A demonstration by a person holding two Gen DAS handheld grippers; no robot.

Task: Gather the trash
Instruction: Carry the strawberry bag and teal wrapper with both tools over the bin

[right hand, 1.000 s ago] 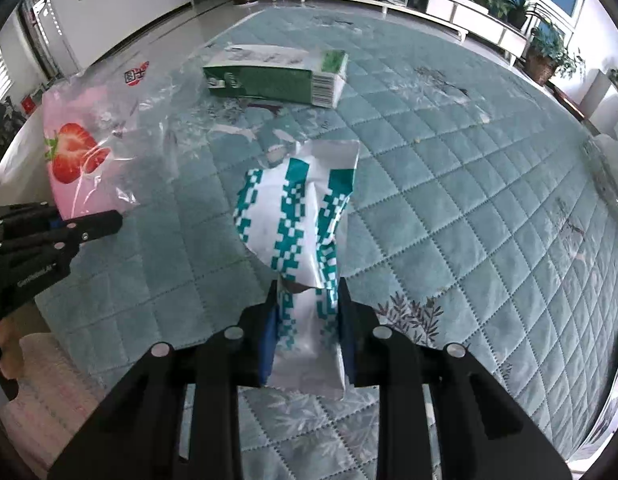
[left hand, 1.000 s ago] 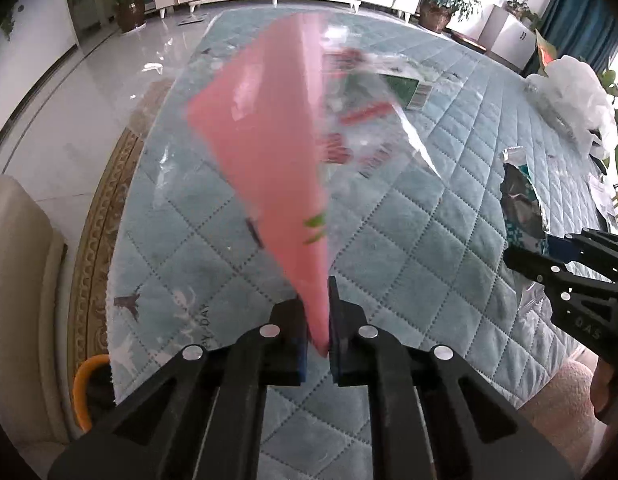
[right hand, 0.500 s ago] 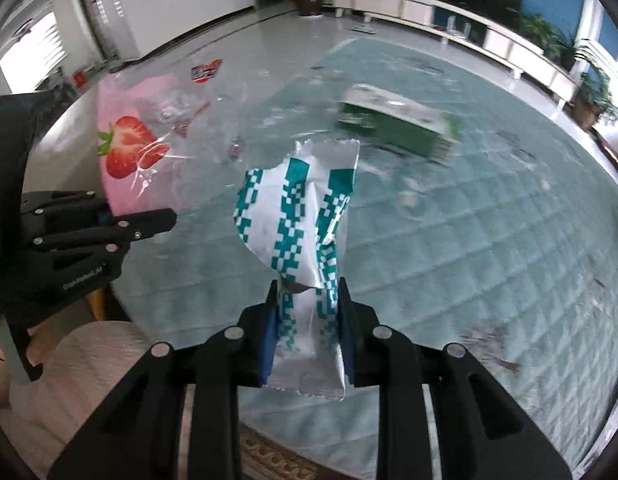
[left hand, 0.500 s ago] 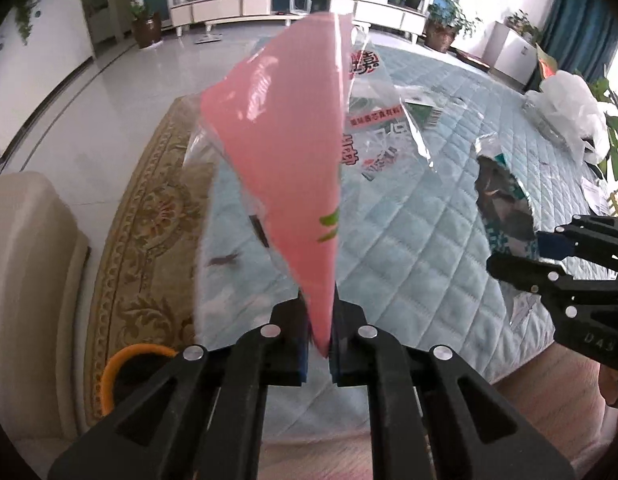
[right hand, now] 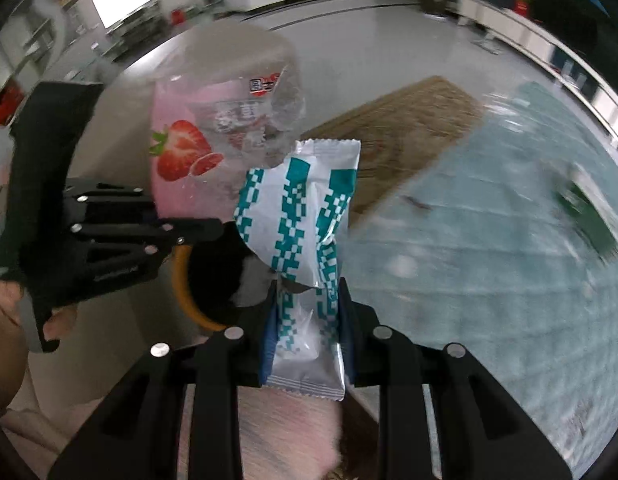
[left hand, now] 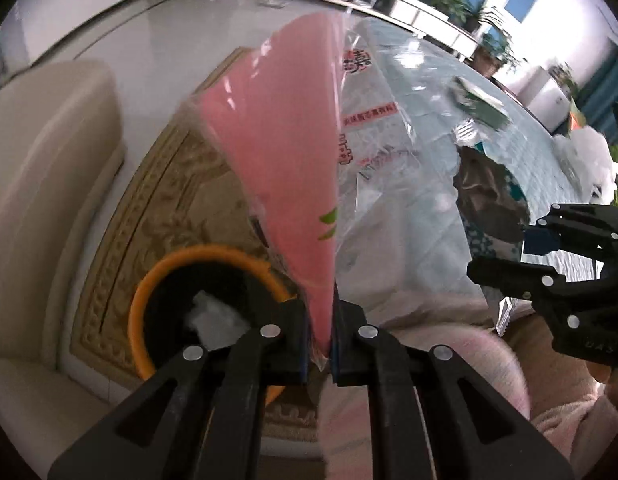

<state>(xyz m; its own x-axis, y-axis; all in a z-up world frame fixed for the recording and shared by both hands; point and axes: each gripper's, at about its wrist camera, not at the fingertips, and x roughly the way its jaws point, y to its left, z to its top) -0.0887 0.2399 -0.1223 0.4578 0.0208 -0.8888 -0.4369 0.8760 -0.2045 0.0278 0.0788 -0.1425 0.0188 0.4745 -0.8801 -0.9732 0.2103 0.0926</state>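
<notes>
Left hand-held gripper [left hand: 321, 344] clamped on pink bag [left hand: 285, 152], above orange-rimmed bin [left hand: 197, 304]. Right hand-held gripper [right hand: 307, 340] clamped on teal-white wrapper [right hand: 301, 216].

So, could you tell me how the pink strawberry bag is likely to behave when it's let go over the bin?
The pink bag stands up from the left gripper, so probably light, thin film. It looks empty and may flutter rather than drop straight into the bin. Its glossy surface suggests it's slippery.
</notes>
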